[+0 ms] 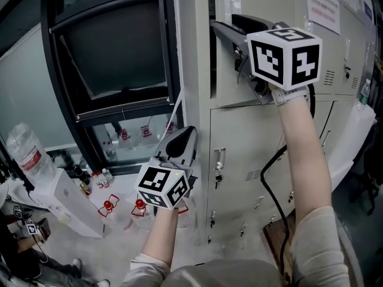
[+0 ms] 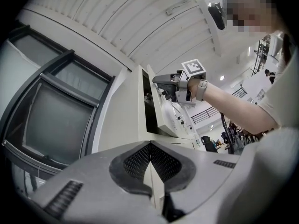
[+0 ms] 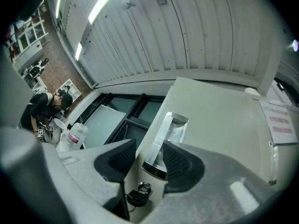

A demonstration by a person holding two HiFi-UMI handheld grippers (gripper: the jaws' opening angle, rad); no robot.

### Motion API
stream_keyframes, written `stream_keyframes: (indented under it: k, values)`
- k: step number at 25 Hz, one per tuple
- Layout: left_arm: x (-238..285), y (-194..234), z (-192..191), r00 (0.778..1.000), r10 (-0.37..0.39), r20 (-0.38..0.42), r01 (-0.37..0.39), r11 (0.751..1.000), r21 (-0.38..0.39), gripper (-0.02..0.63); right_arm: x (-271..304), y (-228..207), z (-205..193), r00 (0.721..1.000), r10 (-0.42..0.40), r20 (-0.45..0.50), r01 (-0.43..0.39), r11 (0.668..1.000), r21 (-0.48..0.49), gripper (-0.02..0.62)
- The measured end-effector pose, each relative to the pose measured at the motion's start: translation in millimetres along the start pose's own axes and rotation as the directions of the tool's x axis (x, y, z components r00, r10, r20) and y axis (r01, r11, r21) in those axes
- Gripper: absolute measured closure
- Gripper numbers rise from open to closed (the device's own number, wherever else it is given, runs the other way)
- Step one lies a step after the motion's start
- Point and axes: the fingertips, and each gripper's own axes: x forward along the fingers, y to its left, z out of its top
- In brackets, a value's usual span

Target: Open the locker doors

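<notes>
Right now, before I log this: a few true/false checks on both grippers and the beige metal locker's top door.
1. The left gripper is shut, with nothing between its jaws. True.
2. The beige metal locker's top door is fully closed. False: it stands ajar.
3. The right gripper is shut tight. False: its jaws stand apart, with the door's chrome recessed handle between them.
4. A black-headed key sits in the lock below that handle. True.
</notes>
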Motion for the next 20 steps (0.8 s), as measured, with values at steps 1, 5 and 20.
stream_keyframes:
  k: [1, 5, 20]
  values:
    - [-1.2, -2.8, -1.0, 1.000, -0.008, 0.004, 0.008, 1.000, -0.004, 0.607, -4.4, -0.3, 2.1, 1.000, -0.006, 0.002, 0.006, 1.000, -0.006, 0.417]
    - [-8.0, -9.1, -4.2, 1.000, -0.024, 0.011, 0.024, 1.000, -0.004, 0.607, -20.7, 0.5, 9.8, 1.000, -0.026, 0.010, 0.026, 0.999, -0.029, 0.423]
    - [-16.9, -57.7, 1.0, 0.998, -0.058, 0.023, 0.058, 0.998, 0.012, 0.607, -84.7, -1.1, 32.1, 0.997, -0.043, 0.071, 0.049, 0.994, -0.093, 0.433]
